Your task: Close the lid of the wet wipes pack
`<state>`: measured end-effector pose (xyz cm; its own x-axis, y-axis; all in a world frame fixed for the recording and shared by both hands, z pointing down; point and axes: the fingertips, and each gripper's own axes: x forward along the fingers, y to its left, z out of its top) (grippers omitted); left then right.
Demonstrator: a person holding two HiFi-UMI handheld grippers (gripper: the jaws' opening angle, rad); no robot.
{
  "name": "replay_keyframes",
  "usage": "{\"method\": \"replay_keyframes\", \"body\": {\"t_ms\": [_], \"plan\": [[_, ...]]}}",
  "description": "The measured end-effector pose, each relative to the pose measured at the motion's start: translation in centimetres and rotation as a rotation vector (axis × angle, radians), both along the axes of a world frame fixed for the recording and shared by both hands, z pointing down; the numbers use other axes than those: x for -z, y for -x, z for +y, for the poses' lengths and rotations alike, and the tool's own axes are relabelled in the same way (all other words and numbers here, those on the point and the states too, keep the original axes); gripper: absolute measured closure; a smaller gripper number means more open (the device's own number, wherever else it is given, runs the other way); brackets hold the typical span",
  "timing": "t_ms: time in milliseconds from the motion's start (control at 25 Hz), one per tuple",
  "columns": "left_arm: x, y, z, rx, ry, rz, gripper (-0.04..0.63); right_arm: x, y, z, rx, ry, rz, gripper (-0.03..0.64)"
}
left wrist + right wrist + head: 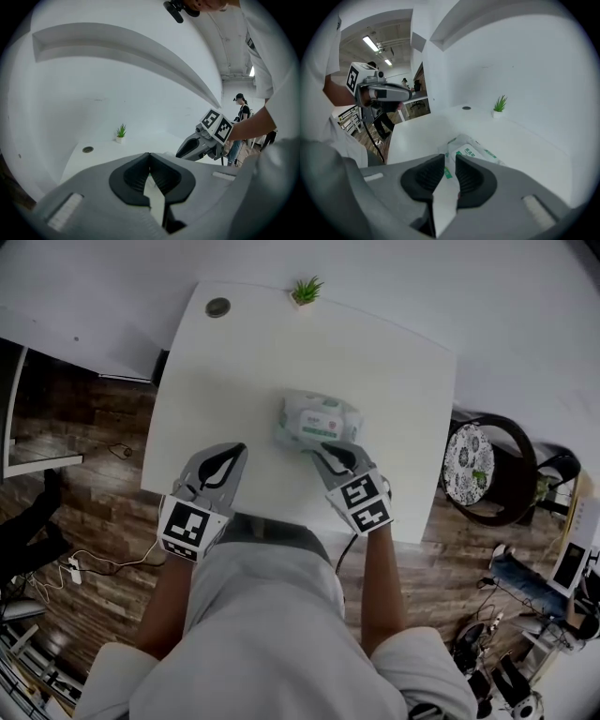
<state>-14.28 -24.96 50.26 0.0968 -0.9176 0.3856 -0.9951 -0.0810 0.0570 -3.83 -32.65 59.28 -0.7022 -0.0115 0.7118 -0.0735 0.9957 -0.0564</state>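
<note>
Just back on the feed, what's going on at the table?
A person at the white table has a gripper in each hand. The wet wipes pack lies mid-table, its lid apparently down. The right gripper hangs by the pack's near edge, jaws slightly apart, holding nothing. The left gripper sits off to the side, shut and empty.

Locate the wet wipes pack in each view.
Head view: wet wipes pack mid-frame, slightly above centre.
Left gripper view: not visible.
Right gripper view: wet wipes pack just beyond the jaws, lower centre.
Shared landmark: potted plant, in all three views.
</note>
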Motion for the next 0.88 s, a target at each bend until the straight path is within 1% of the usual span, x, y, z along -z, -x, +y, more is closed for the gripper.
{"method": "replay_keyframes", "body": {"t_ms": [240,320,440,600,880], "plan": [[2.3,0.2,1.5,-0.027,-0.058,-0.017,0.597,3.7,-0.9,1.7,-0.108,-0.026,-0.089,0.538],[3.3,0.2,2.2,-0.03,-0.076,-0.02,0.597,4.9,-1.3,2.3,-0.138,-0.05,-0.112,0.552],[4.7,0.4,3.1,-0.036,-0.104,-0.028,0.597,6.6,-1.8,2.9,-0.186,-0.096,-0.149,0.555],[6.1,1.3,4.0,-0.035,-0.145,-0.035,0.597,9.0,-2.3,3.4,-0.268,-0.152,-0.211,0.588],[8.8,2.6,5.8,-0.049,-0.22,-0.047,0.597,12.4,-3.9,4.5,-0.422,-0.229,-0.298,0.606]]}}
